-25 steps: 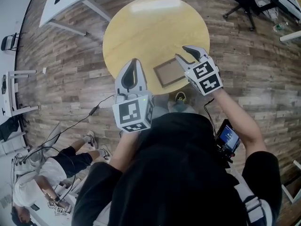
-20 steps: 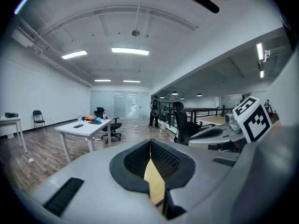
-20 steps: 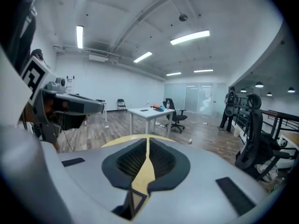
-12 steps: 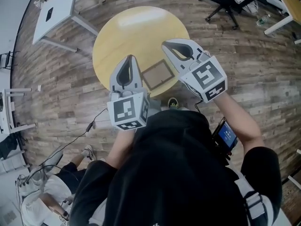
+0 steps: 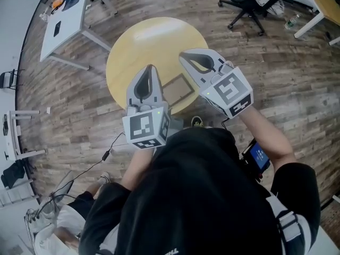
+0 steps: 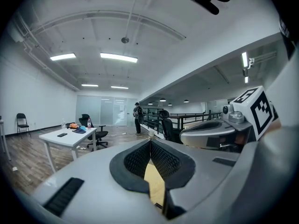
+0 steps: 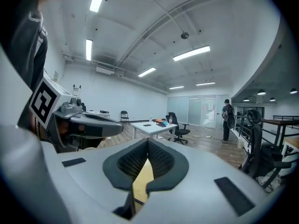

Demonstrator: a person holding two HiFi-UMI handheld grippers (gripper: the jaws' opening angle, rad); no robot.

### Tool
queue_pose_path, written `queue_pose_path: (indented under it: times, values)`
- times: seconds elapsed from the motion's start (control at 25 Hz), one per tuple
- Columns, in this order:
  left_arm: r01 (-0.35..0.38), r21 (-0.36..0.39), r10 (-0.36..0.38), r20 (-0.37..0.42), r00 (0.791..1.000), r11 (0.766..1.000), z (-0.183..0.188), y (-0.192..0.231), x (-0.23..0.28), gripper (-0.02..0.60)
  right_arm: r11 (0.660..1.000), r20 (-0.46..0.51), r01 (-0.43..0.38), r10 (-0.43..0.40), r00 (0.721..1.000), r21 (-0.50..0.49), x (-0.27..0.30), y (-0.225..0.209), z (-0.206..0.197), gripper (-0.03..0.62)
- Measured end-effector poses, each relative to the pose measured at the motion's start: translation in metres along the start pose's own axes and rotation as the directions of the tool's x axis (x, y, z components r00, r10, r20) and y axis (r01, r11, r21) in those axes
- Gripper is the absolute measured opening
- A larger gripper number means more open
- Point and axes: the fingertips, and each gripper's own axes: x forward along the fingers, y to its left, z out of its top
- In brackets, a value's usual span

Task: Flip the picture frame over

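Where the round yellow table (image 5: pixel 125 52) comes nearest the person, the picture frame (image 5: pixel 178 88) lies flat on it, just inside the rim; its border is brown and its middle a paler brown; which face is uppermost cannot be told. Nothing touches the frame; in the head view it appears between the two grippers, both of which are held above the table and apart from it.

The left gripper (image 5: pixel 149 68) has its jaws together, tips meeting, with nothing between them; its own view confirms this (image 6: pixel 150 140), showing only a sliver of yellow tabletop through the gap behind the tips. The right gripper (image 5: pixel 183 56) is likewise closed and empty (image 7: pixel 147 140); the same yellow shows behind its tips. Both point nearly level, out across the room.

Each gripper carries its marker cube: the left one's (image 5: pixel 147 129) and the right one's (image 5: pixel 229 92).

Beyond the table: wood-plank floor (image 5: pixel 69 105); a white desk (image 5: pixel 64 23) with small items on it; a black office chair (image 5: pixel 247 4). A standing person (image 7: pixel 227 112) is visible far down the room.
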Motion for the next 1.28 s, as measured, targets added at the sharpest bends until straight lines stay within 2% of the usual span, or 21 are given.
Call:
queue_pose_path:
  times: [0.36,0.68,0.92,1.28]
  values:
    - [0.066,-0.006,-0.066,0.010,0.998,0.998,0.021,-0.001,0.015,0.023,0.997,0.011,0.072,-0.072,0.997,-0.006,0.008,-0.017,0.025,0.018]
    - [0.063,0.001,-0.063,0.040,0.997,0.998,0.039,0.024,0.012,0.023,0.994,0.033,0.109,-0.109,0.993,-0.003,0.019,-0.014,0.041,0.018]
    - [0.065,-0.006,-0.064,0.039,0.997,0.998,0.034,0.042,0.005,0.023,0.995,0.029,0.099,-0.098,0.995,-0.015,0.036,0.002,0.042,0.018]
    - [0.094,-0.007,-0.094,0.049,0.994,0.996,0.038,0.047,0.004,0.023,0.995,0.024,0.095,-0.094,0.995,-0.027,0.042,0.008,0.045,0.018]
